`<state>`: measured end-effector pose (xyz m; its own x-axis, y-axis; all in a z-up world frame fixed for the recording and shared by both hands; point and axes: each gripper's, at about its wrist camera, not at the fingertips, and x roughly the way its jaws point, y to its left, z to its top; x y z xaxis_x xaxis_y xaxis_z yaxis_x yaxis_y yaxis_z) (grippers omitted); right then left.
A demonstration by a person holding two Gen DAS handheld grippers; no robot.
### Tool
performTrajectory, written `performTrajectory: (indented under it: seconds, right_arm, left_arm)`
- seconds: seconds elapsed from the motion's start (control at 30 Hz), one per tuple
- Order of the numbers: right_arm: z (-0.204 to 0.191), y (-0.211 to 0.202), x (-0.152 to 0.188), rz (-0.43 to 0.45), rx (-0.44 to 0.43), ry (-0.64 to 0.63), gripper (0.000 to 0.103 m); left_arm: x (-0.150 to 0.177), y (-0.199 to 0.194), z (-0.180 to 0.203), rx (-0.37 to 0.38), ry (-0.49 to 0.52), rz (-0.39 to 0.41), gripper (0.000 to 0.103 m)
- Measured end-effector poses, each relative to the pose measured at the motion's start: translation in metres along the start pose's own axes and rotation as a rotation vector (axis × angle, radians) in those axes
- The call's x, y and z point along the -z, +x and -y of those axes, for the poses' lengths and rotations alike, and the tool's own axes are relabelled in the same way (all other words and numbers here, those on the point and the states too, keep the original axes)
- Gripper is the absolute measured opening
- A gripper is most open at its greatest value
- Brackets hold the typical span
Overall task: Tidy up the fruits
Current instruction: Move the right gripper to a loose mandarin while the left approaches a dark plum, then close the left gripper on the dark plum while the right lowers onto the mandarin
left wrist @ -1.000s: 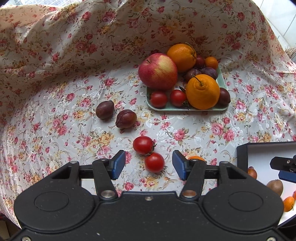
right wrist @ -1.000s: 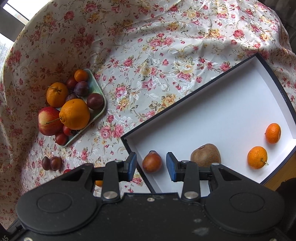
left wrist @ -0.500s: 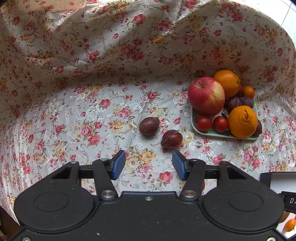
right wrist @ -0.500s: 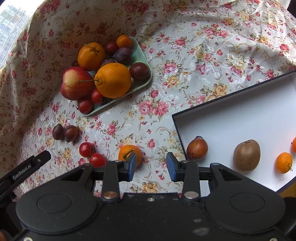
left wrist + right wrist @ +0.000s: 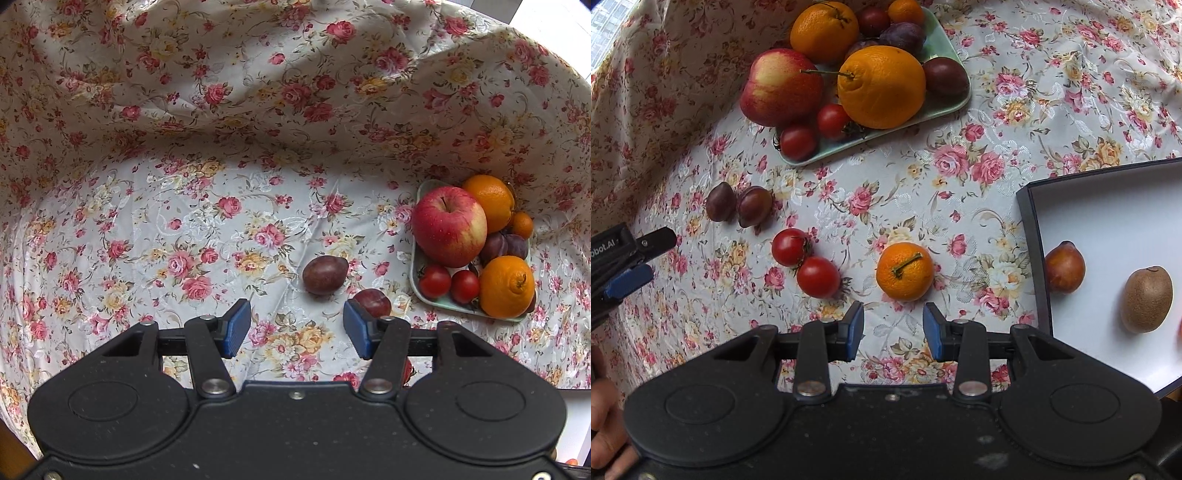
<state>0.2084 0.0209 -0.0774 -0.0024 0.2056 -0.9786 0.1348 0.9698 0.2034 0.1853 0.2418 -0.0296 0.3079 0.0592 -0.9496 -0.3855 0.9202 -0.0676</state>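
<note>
The right gripper (image 5: 893,330) is hanging wide open and empty just in front of the small round orange mandarin (image 5: 905,271), likely so its jaws can fit around it. That fruit is sitting on the flowery tablecloth (image 5: 997,122), near the white box with dark edges (image 5: 1108,229). The left gripper (image 5: 296,328) is also waiting open and empty, by two dark purple plums (image 5: 325,275).

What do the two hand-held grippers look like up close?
Both look alike. The right hand-held gripper has a matte black speckled body with two round raised discs, silver pivot screws, and blue ribbed pads. The left hand-held gripper matches; seen from the right wrist view, it carries white lettering ending "obot.AI". No cables or sleeves show.
</note>
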Motion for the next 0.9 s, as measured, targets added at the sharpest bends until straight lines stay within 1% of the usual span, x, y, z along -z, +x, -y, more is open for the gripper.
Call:
performTrajectory:
  seconds: [0.1, 0.2, 0.3, 0.4, 0.5, 0.6, 0.7, 0.83, 0.9]
  right_arm:
    - [0.001, 0.003, -0.002, -0.011, -0.004, 0.016, 0.039]
    - [0.007, 0.004, -0.004, -0.019, -0.032, 0.051, 0.039]
    - [0.015, 0.002, -0.006, -0.017, -0.056, 0.091, 0.039]
    - [0.018, 0.0, -0.008, -0.006, -0.061, 0.104, 0.039]
    - [0.02, -0.002, -0.007, 0.001, -0.06, 0.112, 0.039]
    - [0.019, -0.003, -0.007, -0.004, -0.082, 0.107, 0.039]
    - [0.015, -0.003, -0.005, -0.005, -0.079, 0.091, 0.039]
    - [0.014, -0.003, -0.004, -0.011, -0.086, 0.073, 0.039]
    - [0.015, -0.004, -0.003, -0.009, -0.094, 0.074, 0.039]
  left_arm:
    - [-0.002, 0.004, 0.005, 0.04, 0.01, 0.012, 0.061]
    - [0.001, 0.011, 0.015, 0.068, 0.035, 0.025, 0.061]
    - [0.006, 0.021, 0.028, 0.07, 0.08, 0.035, 0.061]
    - [0.012, 0.035, 0.036, 0.073, 0.11, 0.021, 0.061]
    - [0.014, 0.045, 0.041, 0.076, 0.102, 0.01, 0.06]
    - [0.013, 0.054, 0.046, 0.074, 0.092, 0.003, 0.06]
    - [0.014, 0.06, 0.055, 0.068, 0.116, -0.001, 0.06]
    - [0.014, 0.069, 0.062, 0.031, 0.135, -0.007, 0.06]
    - [0.013, 0.072, 0.063, 0.035, 0.129, -0.012, 0.057]
